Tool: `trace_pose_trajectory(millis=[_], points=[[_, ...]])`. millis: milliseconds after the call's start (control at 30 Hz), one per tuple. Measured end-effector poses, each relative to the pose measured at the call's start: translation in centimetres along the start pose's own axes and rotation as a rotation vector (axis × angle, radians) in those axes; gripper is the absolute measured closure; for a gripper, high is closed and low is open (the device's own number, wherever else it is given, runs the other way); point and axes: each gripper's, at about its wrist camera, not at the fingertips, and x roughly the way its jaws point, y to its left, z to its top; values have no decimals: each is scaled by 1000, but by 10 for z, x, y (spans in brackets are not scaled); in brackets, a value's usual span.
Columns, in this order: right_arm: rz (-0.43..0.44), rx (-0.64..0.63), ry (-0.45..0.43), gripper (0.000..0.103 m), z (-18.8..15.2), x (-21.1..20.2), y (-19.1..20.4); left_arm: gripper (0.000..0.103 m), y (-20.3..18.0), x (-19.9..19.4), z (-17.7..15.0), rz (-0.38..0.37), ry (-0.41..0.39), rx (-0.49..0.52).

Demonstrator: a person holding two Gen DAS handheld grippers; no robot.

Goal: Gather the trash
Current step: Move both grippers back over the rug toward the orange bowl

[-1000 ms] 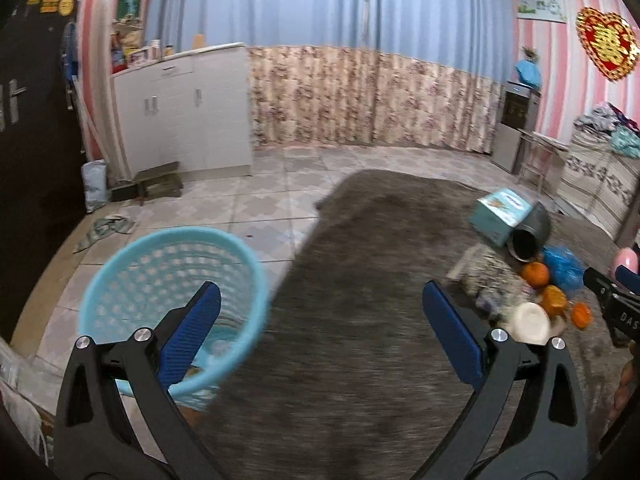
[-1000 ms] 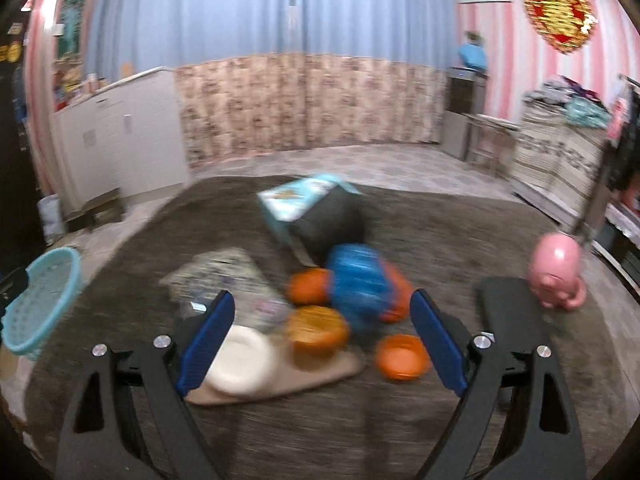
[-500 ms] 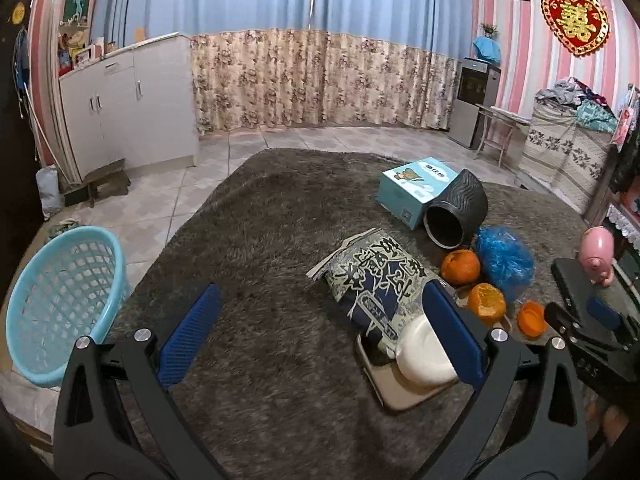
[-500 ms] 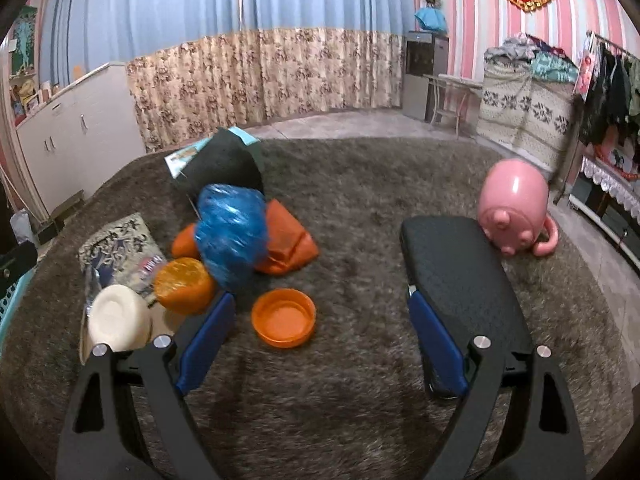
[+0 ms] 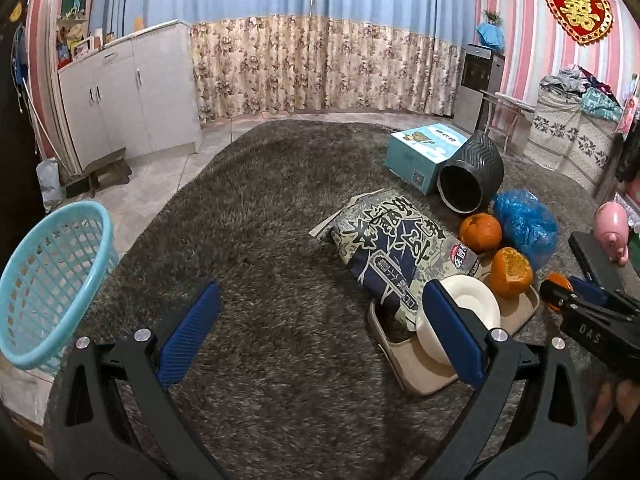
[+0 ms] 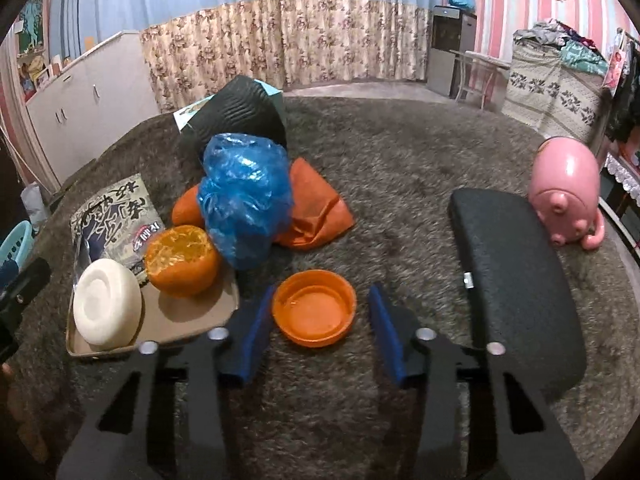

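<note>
On the grey rug [image 6: 400,184], your right gripper [image 6: 320,316] closes its jaws either side of the orange lid [image 6: 315,312], not yet pinching; centre it before lifting. Your left gripper [image 5: 320,320] hangs wide open, empty, basket [image 5: 48,276] to its left

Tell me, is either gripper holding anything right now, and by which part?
Nothing is held. The left gripper is open over bare rug. The right gripper is closing around the orange lid, its fingers not yet pressing the rim.
</note>
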Motion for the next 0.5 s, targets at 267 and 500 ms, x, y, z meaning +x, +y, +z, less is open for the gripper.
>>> trace_pose_trajectory(millis=[267, 500], points=[[29, 69, -35, 63, 2, -8, -9, 6, -9, 3, -5, -30, 21, 25], [9, 100, -56, 63, 6, -11, -17, 6, -35, 7, -7, -117, 55, 56]])
